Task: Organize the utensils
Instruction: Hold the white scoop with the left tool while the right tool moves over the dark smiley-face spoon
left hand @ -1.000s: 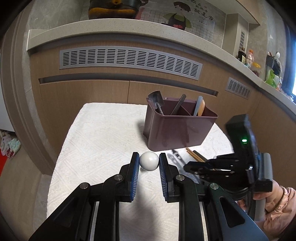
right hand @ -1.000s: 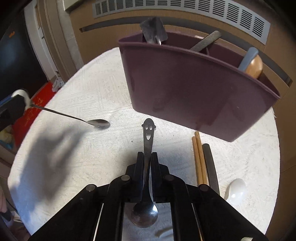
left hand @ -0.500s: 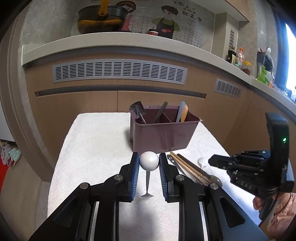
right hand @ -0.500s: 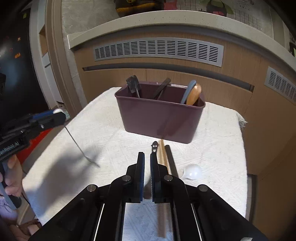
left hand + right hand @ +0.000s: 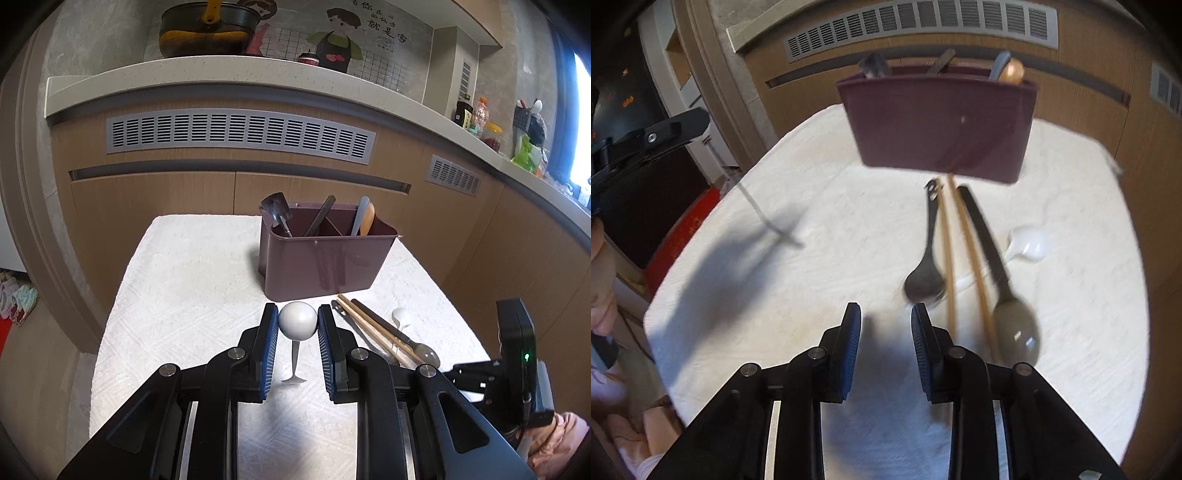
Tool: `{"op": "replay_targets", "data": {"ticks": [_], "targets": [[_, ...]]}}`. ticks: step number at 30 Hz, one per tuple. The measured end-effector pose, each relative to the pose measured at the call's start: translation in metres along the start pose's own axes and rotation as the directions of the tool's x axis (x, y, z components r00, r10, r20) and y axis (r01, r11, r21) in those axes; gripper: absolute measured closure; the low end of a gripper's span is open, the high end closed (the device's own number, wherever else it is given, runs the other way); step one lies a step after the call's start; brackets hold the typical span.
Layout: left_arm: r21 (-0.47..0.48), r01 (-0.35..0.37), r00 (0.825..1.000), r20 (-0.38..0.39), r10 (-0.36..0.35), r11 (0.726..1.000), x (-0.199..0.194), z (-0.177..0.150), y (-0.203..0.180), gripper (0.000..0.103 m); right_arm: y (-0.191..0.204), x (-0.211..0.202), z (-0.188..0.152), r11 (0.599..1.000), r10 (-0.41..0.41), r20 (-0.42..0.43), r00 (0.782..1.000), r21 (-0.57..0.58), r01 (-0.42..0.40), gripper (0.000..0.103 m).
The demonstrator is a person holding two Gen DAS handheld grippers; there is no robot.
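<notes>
My left gripper [image 5: 297, 322] is shut on the white ball end of a thin metal spoon [image 5: 294, 356], which hangs down with its bowl just above the white cloth [image 5: 192, 314]. The right wrist view shows that gripper [image 5: 701, 123] at the left edge. My right gripper [image 5: 886, 325] has its jaws opening, with nothing between them. A dark smiley-handled spoon [image 5: 925, 258] lies on the cloth just ahead and right of it. Beside that lie two wooden chopsticks [image 5: 971, 251], a black-handled spoon [image 5: 997, 277] and a white spoon [image 5: 1030, 243]. The maroon caddy [image 5: 317, 266] holds several utensils.
Wooden cabinets with grey vents [image 5: 240, 133] stand behind the table under a stone counter. The cloth's edges drop off at the left and near sides. A person's hand and sleeve [image 5: 554, 435] hold the right gripper [image 5: 476, 374] at the lower right.
My right gripper let go of the smiley spoon, drew back and opened; the spoon now lies left of the chopsticks. My left gripper pulled back from the caddy, still holding its spoon.
</notes>
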State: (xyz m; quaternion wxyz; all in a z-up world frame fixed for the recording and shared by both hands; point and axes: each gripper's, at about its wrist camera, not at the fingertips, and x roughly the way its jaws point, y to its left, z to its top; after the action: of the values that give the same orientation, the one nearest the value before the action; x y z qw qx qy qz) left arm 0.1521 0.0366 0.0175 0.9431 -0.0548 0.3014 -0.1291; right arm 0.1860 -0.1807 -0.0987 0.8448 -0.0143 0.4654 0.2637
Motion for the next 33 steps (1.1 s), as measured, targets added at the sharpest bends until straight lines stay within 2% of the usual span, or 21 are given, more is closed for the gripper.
{"op": "replay_targets", "data": {"ticks": [4, 7, 14, 19, 27, 31, 32, 33], "targets": [[-0.005, 0.003, 1.000, 0.000, -0.003, 1.000, 0.000, -0.001, 0.002, 0.080, -0.006, 0.003, -0.008, 0.995, -0.086, 0.032, 0.996, 0.047, 0.084, 0.077], [-0.013, 0.004, 1.000, -0.004, -0.004, 1.000, 0.002, -0.003, 0.003, 0.081, -0.012, 0.007, -0.001, 0.991, -0.114, 0.056, 0.992, 0.080, 0.109, 0.077], [-0.022, 0.010, 1.000, -0.016, -0.010, 1.000, 0.002, -0.009, 0.005, 0.080, -0.003, 0.025, 0.016, 0.978, -0.208, 0.094, 0.974, 0.034, 0.206, 0.076], [-0.031, 0.008, 1.000, -0.018, -0.008, 1.000, 0.001, -0.009, 0.007, 0.080, 0.004, 0.023, 0.017, 0.970, -0.241, 0.110, 0.964, -0.012, 0.244, 0.077], [-0.010, -0.001, 1.000, -0.011, 0.001, 1.000, -0.005, -0.008, -0.004, 0.081, 0.010, -0.036, 0.021, 0.967, -0.239, 0.248, 0.939, -0.023, 0.252, 0.077], [0.001, 0.002, 1.000, -0.003, -0.002, 1.000, -0.010, -0.006, -0.011, 0.081, 0.015, -0.071, 0.028, 0.974, -0.204, 0.313, 0.927, -0.032, 0.225, 0.078], [0.003, 0.002, 1.000, -0.002, -0.002, 1.000, -0.011, -0.006, -0.013, 0.081, 0.016, -0.077, 0.029, 0.976, -0.195, 0.324, 0.926, -0.032, 0.216, 0.082], [0.005, 0.003, 1.000, -0.001, -0.003, 1.000, -0.012, -0.005, -0.014, 0.081, 0.018, -0.083, 0.032, 0.977, -0.189, 0.332, 0.924, -0.034, 0.212, 0.093]]}}
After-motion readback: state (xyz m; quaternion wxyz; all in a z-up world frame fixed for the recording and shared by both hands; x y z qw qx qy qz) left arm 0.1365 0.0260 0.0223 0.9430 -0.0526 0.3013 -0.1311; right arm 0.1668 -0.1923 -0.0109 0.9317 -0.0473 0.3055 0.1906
